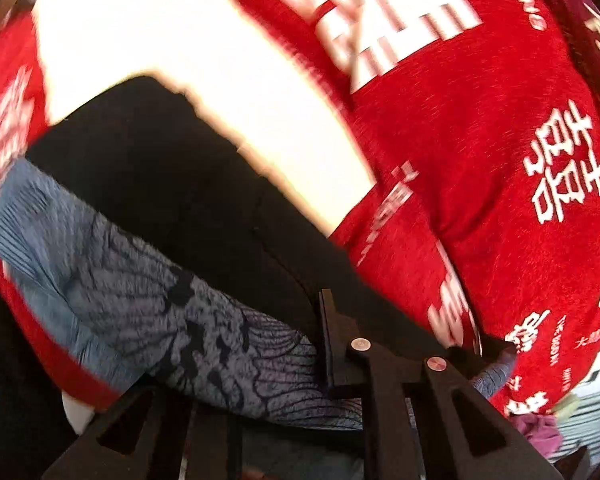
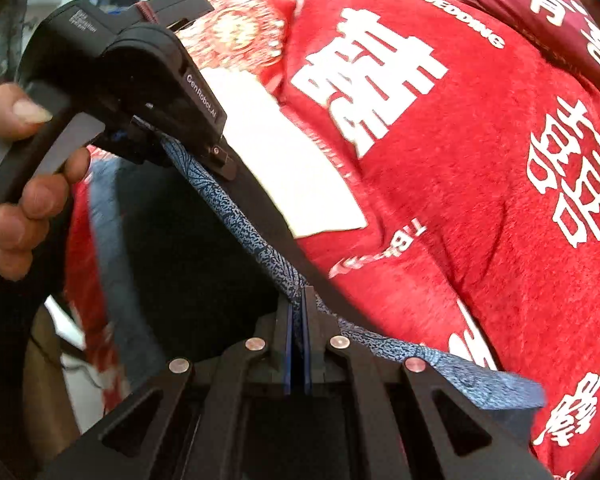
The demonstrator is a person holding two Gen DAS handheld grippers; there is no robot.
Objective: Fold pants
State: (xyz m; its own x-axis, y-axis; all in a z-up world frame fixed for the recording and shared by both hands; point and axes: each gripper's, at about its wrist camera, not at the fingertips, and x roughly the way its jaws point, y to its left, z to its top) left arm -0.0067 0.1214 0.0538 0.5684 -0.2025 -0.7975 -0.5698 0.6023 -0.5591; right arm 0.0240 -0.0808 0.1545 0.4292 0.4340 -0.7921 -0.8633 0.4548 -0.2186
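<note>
The pants are black (image 1: 172, 184) with a blue-grey patterned waistband (image 1: 148, 304). They hang lifted above a red blanket. In the left wrist view the band drapes across my left gripper (image 1: 332, 344), which is shut on it. In the right wrist view my right gripper (image 2: 298, 316) is shut on the stretched band (image 2: 240, 216). The band runs taut from there up to the left gripper (image 2: 216, 152), held by a hand (image 2: 24, 184). Black cloth (image 2: 188, 248) hangs below the band.
A red blanket with large white characters (image 1: 480, 152) covers the surface; it also shows in the right wrist view (image 2: 460, 160). A white sheet (image 1: 220, 92) lies on it, also seen in the right wrist view (image 2: 300, 168). A red patterned cushion (image 2: 236, 32) sits at the back.
</note>
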